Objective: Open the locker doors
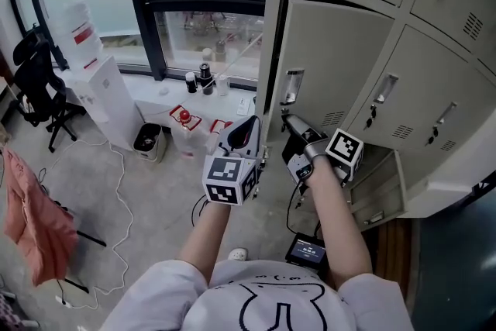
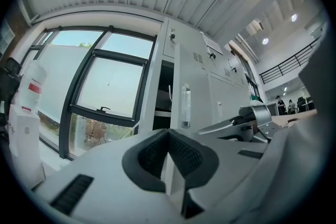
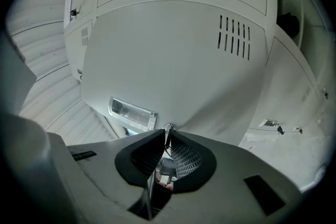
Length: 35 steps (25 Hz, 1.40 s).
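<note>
The beige locker door (image 1: 333, 66) stands partly open, its recessed handle (image 1: 292, 87) near the free edge. My right gripper (image 1: 286, 118) sits at that door's lower corner. In the right gripper view its jaws (image 3: 168, 130) are pinched on the thin door edge (image 3: 173, 50), just below the handle recess (image 3: 132, 111). My left gripper (image 1: 253, 121) hovers beside it to the left, away from the lockers, shut with nothing between its pads (image 2: 168, 132). From the left gripper view the open door (image 2: 195, 97) shows edge-on, with the right gripper (image 2: 236, 126) beside it.
More closed locker doors with handles (image 1: 384, 93) lie to the right and above, and a lower compartment (image 1: 380, 190) gapes open. A water dispenser (image 1: 101, 89), a bin (image 1: 147, 139), a black chair (image 1: 35, 74) and floor cables are on the left. A small screen device (image 1: 306, 250) lies by my feet.
</note>
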Tool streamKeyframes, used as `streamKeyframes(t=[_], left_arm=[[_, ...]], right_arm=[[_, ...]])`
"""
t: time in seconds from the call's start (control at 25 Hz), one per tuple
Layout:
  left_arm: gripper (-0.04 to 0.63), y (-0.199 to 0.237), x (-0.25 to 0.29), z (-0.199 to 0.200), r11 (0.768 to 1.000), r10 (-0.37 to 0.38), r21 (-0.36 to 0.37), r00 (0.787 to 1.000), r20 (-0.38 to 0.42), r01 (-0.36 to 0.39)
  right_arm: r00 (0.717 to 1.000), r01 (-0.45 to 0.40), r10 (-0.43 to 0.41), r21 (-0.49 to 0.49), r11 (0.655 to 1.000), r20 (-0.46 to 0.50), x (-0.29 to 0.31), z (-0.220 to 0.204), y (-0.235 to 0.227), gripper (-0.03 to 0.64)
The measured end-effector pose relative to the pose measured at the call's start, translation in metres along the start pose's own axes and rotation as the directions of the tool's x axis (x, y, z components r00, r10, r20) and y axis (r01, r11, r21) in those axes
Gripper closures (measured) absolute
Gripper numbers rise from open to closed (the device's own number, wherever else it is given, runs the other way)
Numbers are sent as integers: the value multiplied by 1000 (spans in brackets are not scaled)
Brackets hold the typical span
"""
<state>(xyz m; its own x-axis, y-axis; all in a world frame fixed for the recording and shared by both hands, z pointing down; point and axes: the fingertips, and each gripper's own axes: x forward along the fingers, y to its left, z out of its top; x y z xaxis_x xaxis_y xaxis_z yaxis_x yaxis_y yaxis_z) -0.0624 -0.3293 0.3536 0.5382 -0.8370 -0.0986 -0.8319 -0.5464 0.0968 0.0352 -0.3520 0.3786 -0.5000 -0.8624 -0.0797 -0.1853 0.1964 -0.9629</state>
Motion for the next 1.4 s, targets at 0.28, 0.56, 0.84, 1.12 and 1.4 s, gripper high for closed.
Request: streamKeyframes(t=[0.28,0.56,0.84,1.12,1.4], left_arm=[[581,-33,-20,-3,1000,-21,5,1000,-4,21],[581,-74,-26,-2,996,-85,28,996,-6,85],[581,-110,-19,0,988,-154,24,988,2,154],[581,-147,-8,-4,971,-239,18,971,-6,240],[581,-167,2,-11,957,-290,11,957,-19,290]], right_arm=[[1000,-12,13,-20,1000,18,-48,0,5,565],[998,-10,12,-43,999,57,-95,8,9,565],[992,-27,35,-62,998,122,-145,30,9,566],[973,-1,21,-85,996,231,-191,62,5,566],[949,83,-34,-144,986,313,-223,94,-1,566]])
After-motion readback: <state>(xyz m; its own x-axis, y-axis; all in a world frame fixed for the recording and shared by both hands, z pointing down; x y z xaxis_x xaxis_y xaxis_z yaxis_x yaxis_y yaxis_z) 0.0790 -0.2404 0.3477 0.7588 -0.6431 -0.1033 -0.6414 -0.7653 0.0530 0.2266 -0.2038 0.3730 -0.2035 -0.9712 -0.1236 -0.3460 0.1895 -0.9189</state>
